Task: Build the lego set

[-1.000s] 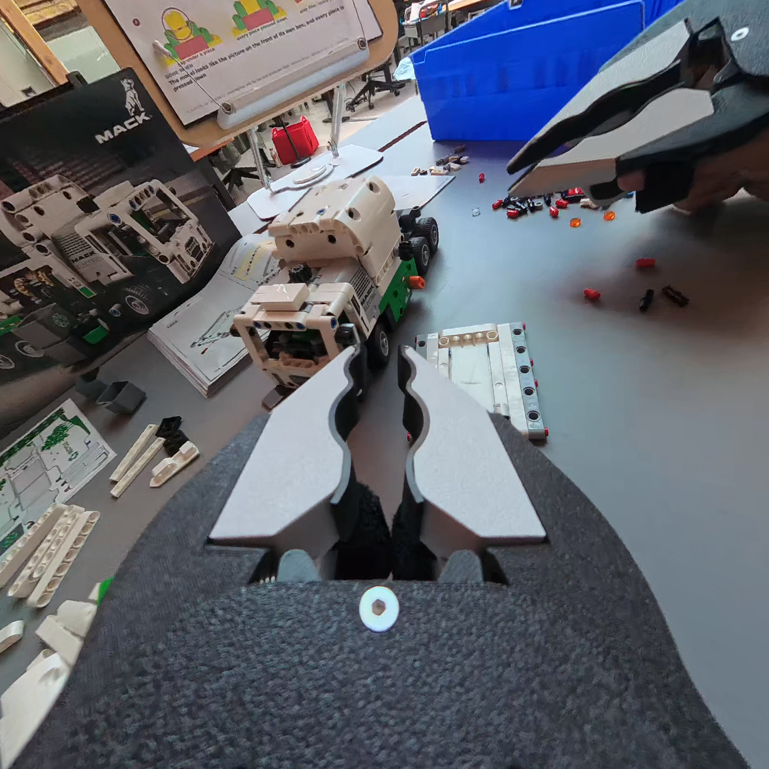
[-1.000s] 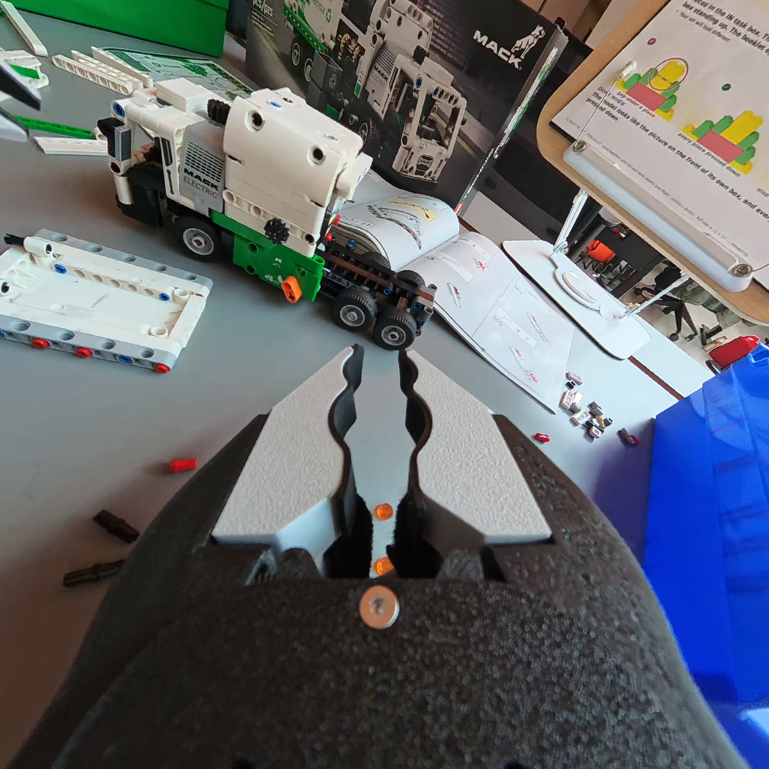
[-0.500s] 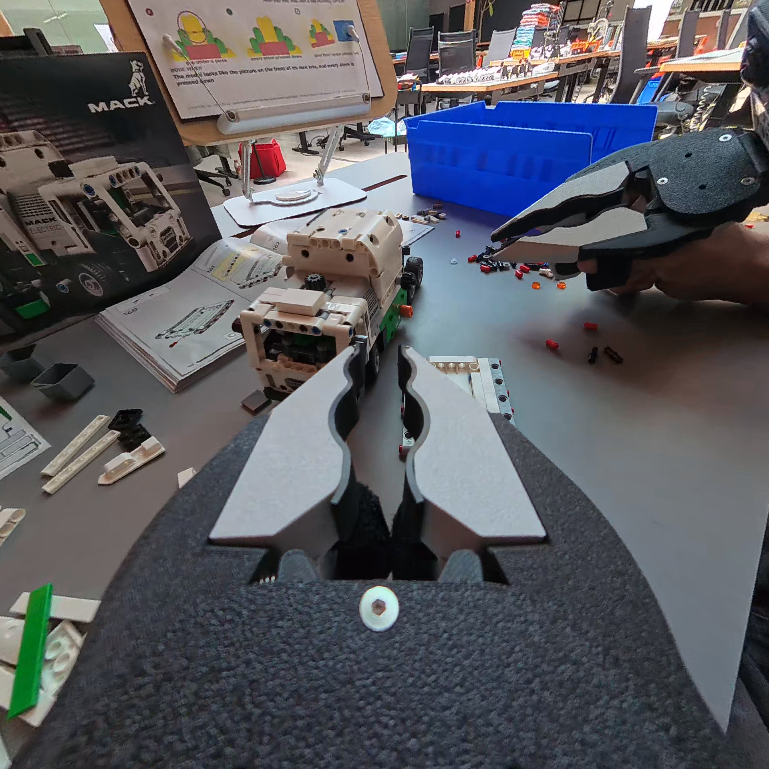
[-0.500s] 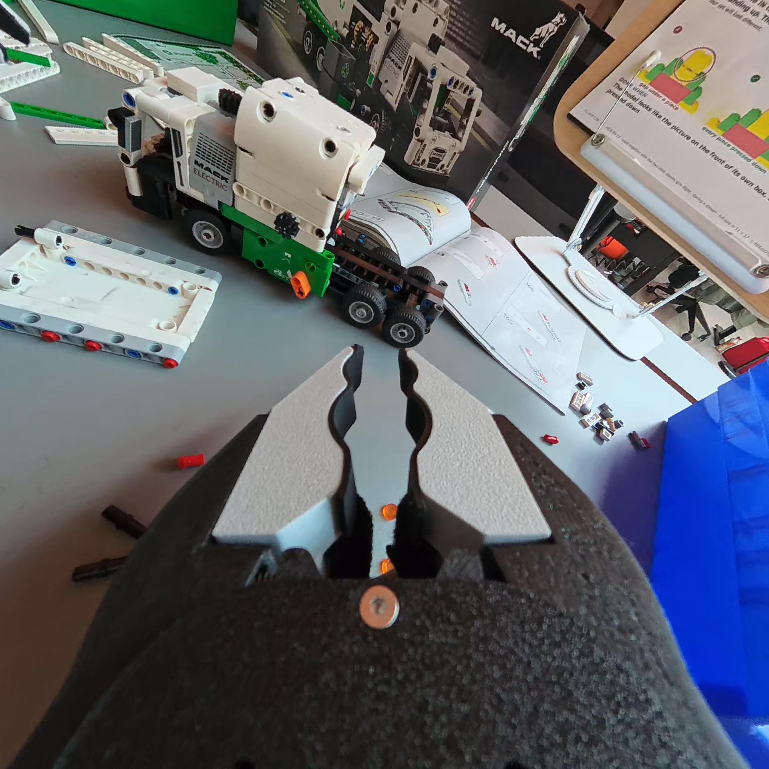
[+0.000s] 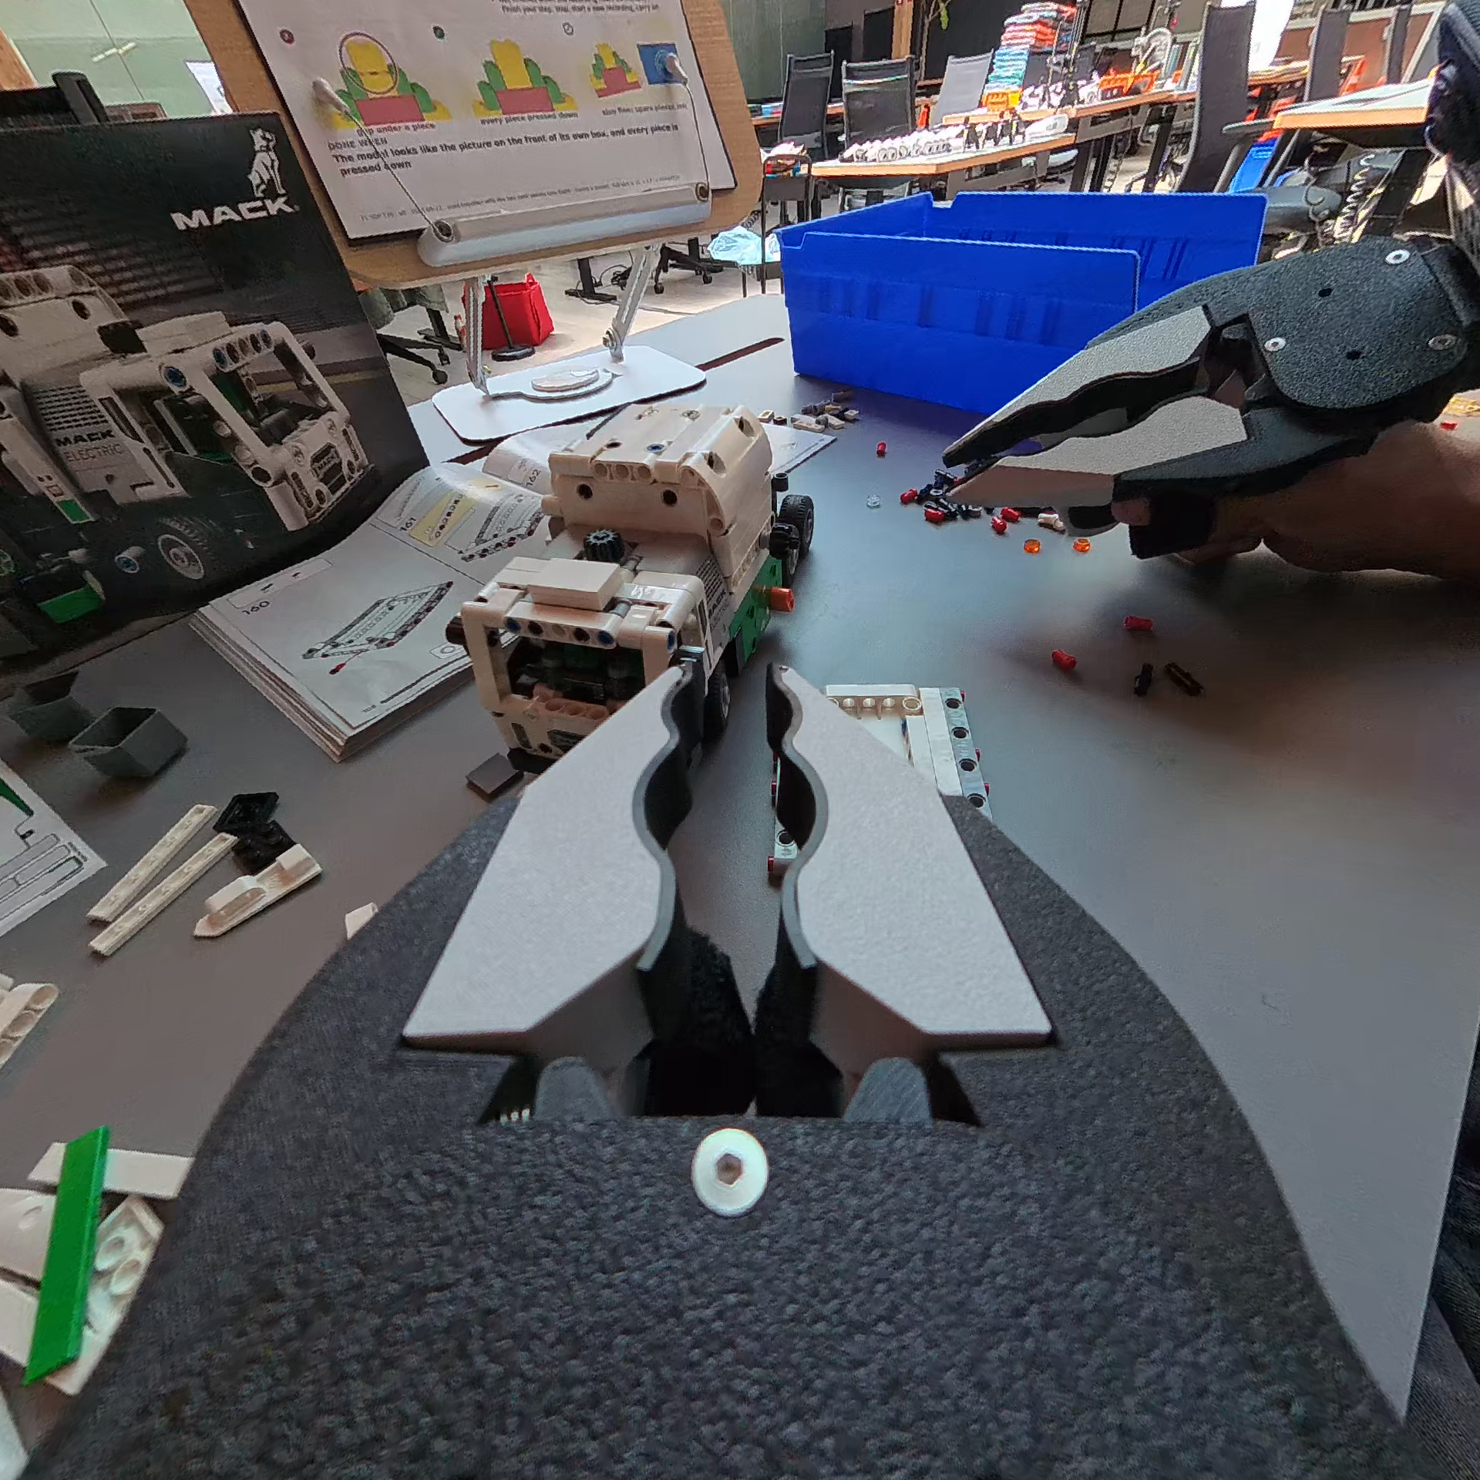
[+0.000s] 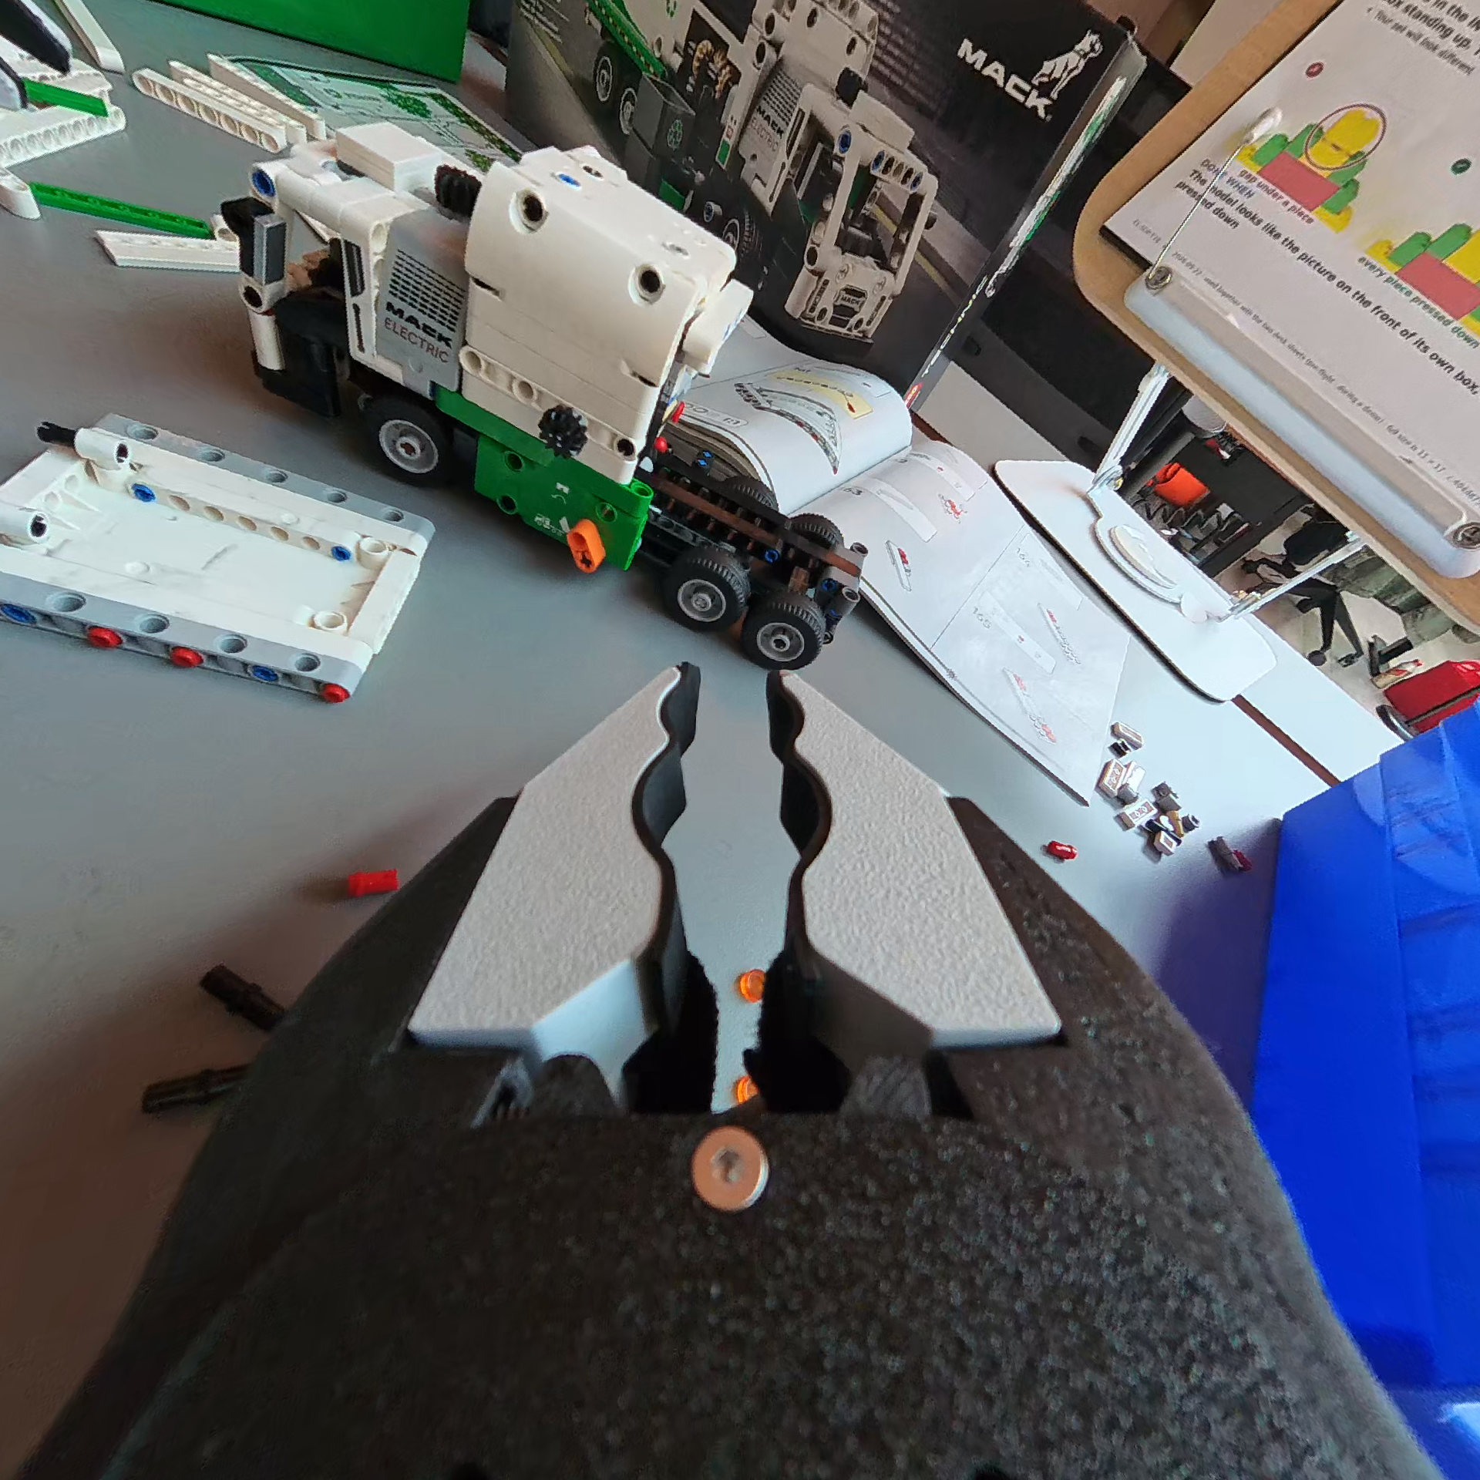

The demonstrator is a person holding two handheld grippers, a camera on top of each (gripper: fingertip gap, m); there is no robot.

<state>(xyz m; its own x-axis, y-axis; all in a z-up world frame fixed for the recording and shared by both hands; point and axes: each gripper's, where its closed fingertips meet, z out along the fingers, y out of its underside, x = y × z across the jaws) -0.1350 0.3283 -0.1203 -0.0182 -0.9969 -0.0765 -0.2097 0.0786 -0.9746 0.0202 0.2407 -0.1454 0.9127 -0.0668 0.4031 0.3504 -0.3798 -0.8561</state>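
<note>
Both grippers [image 5: 729,681] [image 6: 730,673] narrowly parted, empty; lettered truck [image 6: 496,352] before printed box [image 6: 841,144]

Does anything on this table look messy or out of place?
Nothing looks broken. Small red and black pins lie scattered loose on the table beside the blue bin, and the white panel lies apart from the truck, not yet fitted.

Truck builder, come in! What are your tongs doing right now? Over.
Left tongs open, empty, aimed at the truck. Right tongs open, empty, low over small loose pieces. White panel flat beside the truck, not attached. Nothing blocking.
</note>
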